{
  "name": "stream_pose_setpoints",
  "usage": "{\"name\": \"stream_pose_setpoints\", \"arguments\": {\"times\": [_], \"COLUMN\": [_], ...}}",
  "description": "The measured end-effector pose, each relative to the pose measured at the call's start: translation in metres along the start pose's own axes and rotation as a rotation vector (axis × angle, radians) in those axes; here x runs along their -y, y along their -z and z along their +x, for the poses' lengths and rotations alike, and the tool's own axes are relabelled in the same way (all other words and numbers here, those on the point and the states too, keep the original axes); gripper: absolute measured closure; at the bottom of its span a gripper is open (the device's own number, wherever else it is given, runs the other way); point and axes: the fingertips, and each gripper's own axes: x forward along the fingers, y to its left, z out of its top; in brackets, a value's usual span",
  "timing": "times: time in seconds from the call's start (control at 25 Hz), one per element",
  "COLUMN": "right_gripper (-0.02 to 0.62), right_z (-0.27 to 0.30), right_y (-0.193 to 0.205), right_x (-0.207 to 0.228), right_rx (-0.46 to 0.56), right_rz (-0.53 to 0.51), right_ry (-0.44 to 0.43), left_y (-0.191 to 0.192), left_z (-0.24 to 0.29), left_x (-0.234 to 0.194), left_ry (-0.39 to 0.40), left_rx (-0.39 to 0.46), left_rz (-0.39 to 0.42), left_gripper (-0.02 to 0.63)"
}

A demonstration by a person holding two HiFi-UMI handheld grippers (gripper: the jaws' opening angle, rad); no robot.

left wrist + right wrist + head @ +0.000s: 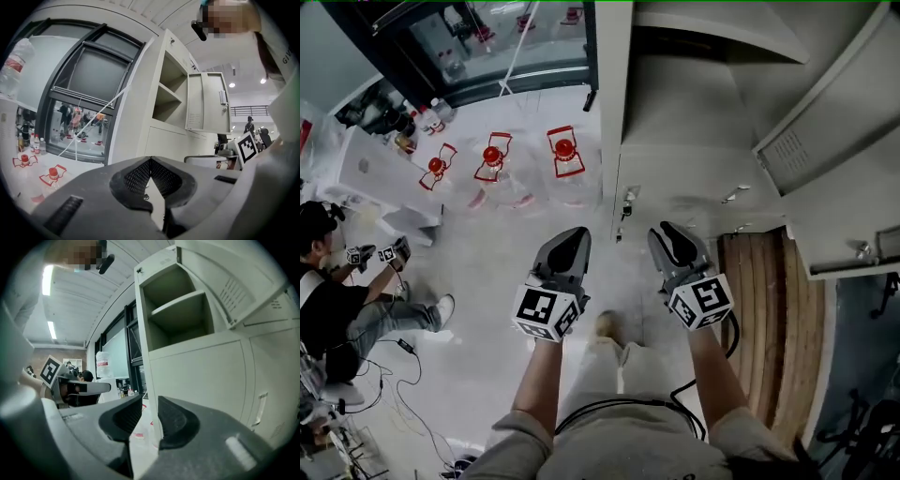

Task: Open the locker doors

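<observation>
Two notes: you're holding the left gripper point(570, 242) with jaws together, empty, and the right gripper point(673, 236) with jaws apart, nothing between. Both are pointing at the locker point(136, 117), just ahead. Upper door point(208, 101) is hanging open; lower door point(201, 376) is sitting closed.

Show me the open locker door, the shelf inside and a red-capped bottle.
open locker door point(207, 101): left gripper view, middle of its panel.
shelf point(178, 302): right gripper view, its front edge.
red-capped bottle point(565, 147): head view, its cap.
</observation>
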Motion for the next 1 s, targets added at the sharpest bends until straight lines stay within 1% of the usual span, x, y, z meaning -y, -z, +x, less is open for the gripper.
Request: {"name": "stream_pose_setpoints", "arguments": {"times": [0.24, 0.52, 0.68, 0.8, 1.0], "right_gripper": [0.471, 0.453, 0.444, 0.442, 0.442], "right_z": [0.052, 0.101, 0.121, 0.132, 0.142], "right_y": [0.053, 0.101, 0.114, 0.118, 0.12], "right_x": [0.006, 0.025, 0.033, 0.036, 0.031], "right_rx": [-0.067, -0.083, -0.075, -0.06, -0.043], "right_rz": [0.046, 0.077, 0.037, 0.034, 0.011], "right_ry": [-0.007, 0.002, 0.016, 0.03, 0.016], "left_y": [0.035, 0.077, 0.099, 0.113, 0.126], "left_z": [0.018, 0.042, 0.051, 0.053, 0.053], "left_x": [-0.023, -0.043, -0.046, -0.047, -0.049], "left_ry": [0.008, -0.001, 0.002, 0.007, 0.011], "left_rx": [-0.014, -0.01, -0.009, -0.014, -0.016], "left_rz": [-0.036, -0.079, -0.088, -0.09, -0.091], "left_gripper": [0.607, 0.607, 0.607, 0.607, 0.607]}}
